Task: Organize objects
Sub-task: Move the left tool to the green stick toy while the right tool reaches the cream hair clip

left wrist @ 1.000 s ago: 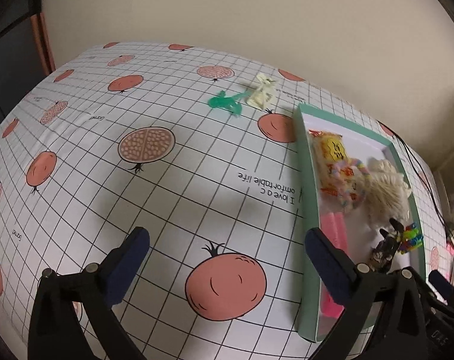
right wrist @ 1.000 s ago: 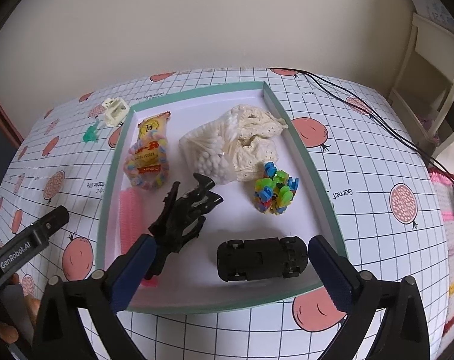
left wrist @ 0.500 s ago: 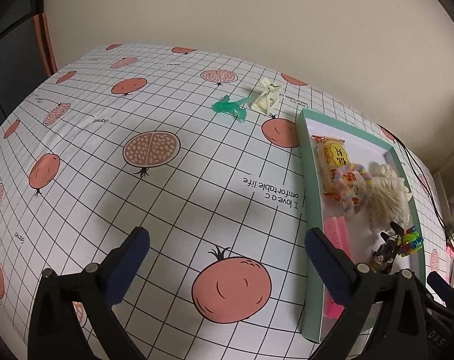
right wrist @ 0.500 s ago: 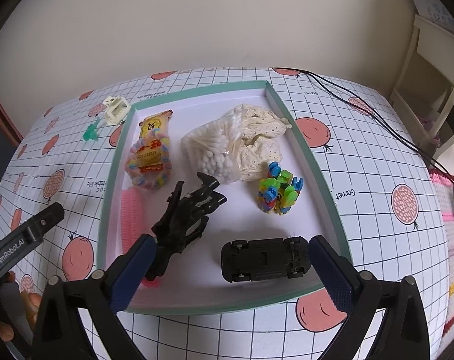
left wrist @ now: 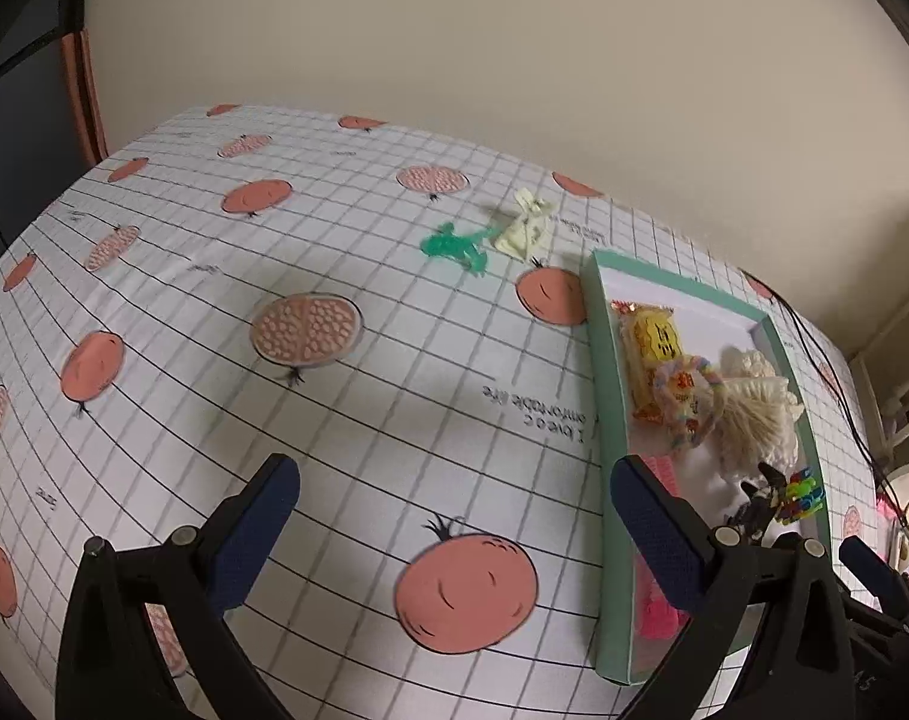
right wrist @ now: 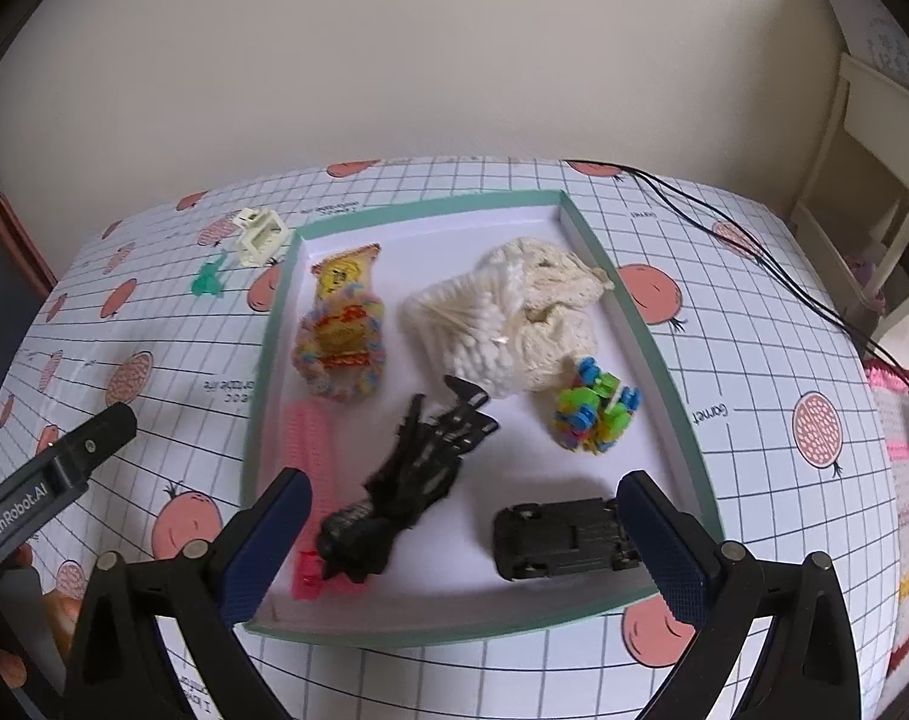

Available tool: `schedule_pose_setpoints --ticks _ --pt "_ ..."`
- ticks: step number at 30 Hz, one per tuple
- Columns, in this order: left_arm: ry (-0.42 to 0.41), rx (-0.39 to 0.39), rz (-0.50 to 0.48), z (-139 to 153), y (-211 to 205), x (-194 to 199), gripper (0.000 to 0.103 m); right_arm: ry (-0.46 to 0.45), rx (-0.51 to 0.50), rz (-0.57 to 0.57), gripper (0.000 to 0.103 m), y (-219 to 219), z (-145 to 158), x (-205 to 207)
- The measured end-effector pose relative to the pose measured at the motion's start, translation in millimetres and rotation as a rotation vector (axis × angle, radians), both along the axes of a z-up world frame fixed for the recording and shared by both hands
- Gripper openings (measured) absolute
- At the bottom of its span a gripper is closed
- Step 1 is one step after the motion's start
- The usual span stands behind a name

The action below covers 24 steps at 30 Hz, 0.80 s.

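A green-rimmed tray (right wrist: 664,354) holds a yellow snack packet (right wrist: 340,276) under a pastel ring, a bag of cotton swabs (right wrist: 472,330) with a cream cloth, a colourful block toy (right wrist: 595,411), a black claw clip (right wrist: 418,474), a black toy car (right wrist: 565,537) and a pink comb (right wrist: 310,450). Left of the tray on the cloth lie a green toy figure (left wrist: 454,247) and a cream clip (left wrist: 526,228). My left gripper (left wrist: 454,534) is open above the cloth, well short of them. Over the tray's near edge my right gripper (right wrist: 460,546) hangs open, holding nothing.
The table wears a white grid cloth with pomegranate prints (left wrist: 304,330). Black cables (right wrist: 754,246) run across the far right. A cream wooden shelf (right wrist: 874,168) stands at the right. The wall runs close behind the table.
The left gripper has drifted forward and slightly right, so the green figure and cream clip sit lower and nearer. The right gripper has edged forward over the tray. Both stay open.
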<state>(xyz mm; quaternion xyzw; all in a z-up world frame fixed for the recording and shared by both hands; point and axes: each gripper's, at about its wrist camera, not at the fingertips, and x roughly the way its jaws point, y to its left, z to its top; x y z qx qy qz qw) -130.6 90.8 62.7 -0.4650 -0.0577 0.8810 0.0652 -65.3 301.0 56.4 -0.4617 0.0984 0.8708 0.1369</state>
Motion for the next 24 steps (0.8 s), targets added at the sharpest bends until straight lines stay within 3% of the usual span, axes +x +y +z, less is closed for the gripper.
schedule_pose_setpoints --ticks 7,16,24 --pt "0.040 0.036 0.018 12.0 -28.1 -5.3 0.103 0.021 0.008 0.037 0.103 -25.2 8.2 -12.3" --pt "0.031 0.059 0.051 22.4 -66.6 -16.0 0.103 0.043 0.019 0.115 0.103 -61.9 17.0 -31.0" --pt "0.042 0.076 0.040 40.4 -75.9 -30.0 0.103 0.103 0.014 0.155 0.103 -75.0 40.1 -53.3"
